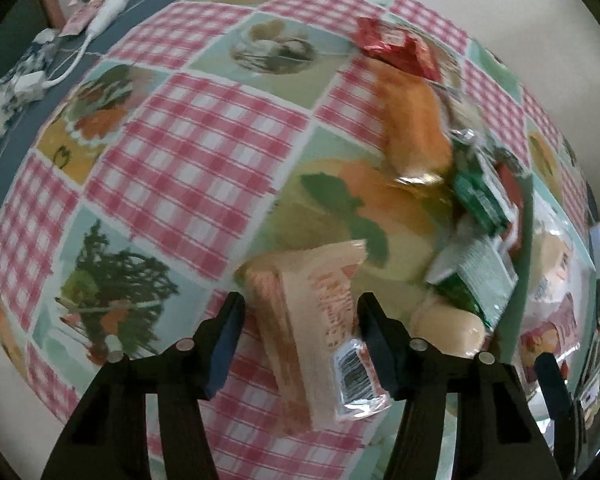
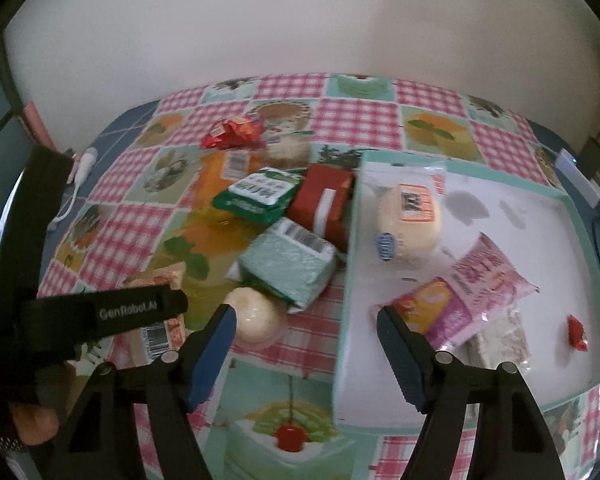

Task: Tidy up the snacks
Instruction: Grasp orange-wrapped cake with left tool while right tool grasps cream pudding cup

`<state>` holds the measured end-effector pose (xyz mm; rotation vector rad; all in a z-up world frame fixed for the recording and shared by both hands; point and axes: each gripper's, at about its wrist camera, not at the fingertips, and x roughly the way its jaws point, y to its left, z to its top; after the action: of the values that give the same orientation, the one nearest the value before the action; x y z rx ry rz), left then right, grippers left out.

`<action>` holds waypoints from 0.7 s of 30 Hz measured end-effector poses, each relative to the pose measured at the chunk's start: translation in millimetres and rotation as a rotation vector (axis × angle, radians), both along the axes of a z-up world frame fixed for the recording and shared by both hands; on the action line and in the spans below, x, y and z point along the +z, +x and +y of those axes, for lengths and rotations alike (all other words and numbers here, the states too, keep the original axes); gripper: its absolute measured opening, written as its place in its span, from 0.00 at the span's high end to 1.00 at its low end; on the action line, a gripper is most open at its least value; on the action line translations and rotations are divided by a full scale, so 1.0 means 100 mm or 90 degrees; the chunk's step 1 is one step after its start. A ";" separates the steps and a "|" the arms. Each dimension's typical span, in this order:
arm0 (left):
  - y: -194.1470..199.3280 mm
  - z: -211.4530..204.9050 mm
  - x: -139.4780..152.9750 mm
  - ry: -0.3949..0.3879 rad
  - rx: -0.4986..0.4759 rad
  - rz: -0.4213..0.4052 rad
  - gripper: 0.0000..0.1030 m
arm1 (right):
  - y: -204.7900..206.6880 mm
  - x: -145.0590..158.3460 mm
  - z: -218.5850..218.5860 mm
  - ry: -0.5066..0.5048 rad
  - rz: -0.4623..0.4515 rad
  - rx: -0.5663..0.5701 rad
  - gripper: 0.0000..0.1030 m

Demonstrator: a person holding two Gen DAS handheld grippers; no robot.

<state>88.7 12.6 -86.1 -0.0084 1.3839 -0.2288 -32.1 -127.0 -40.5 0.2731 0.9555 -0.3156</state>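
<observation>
My left gripper is open, its fingers on either side of a pale orange wafer packet that lies on the tablecloth; the packet's end also shows in the right wrist view, behind the left gripper's body. My right gripper is open and empty above the left wall of a mint-rimmed white box. The box holds a round bun packet, a pink packet, a clear wafer packet and a small red candy. Outside it lie green packets, a mint packet and a round bun.
A red box, a crumpled red wrapper and an orange packet lie in the pile on the checked tablecloth. A white cable and charger lie at the far left edge. A wall stands behind the table.
</observation>
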 end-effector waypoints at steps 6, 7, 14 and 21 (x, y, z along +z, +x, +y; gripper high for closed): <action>0.09 0.14 -0.03 0.004 0.012 -0.003 0.43 | 0.12 -0.08 0.14 -0.007 0.016 0.024 0.31; 0.09 0.14 -0.02 0.004 0.012 -0.003 0.43 | 0.14 -0.09 0.16 -0.009 0.019 0.027 0.32; 0.07 0.13 -0.03 0.012 0.005 -0.007 0.44 | 0.26 -0.21 0.26 -0.022 0.043 0.045 0.42; 0.06 0.02 -0.05 0.032 -0.011 -0.013 0.44 | 0.32 -0.29 0.25 -0.030 0.051 0.034 0.47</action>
<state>94.5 14.5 -90.9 0.0465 1.3694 -0.2079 0.2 -102.0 -69.5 0.1929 1.0319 -0.3009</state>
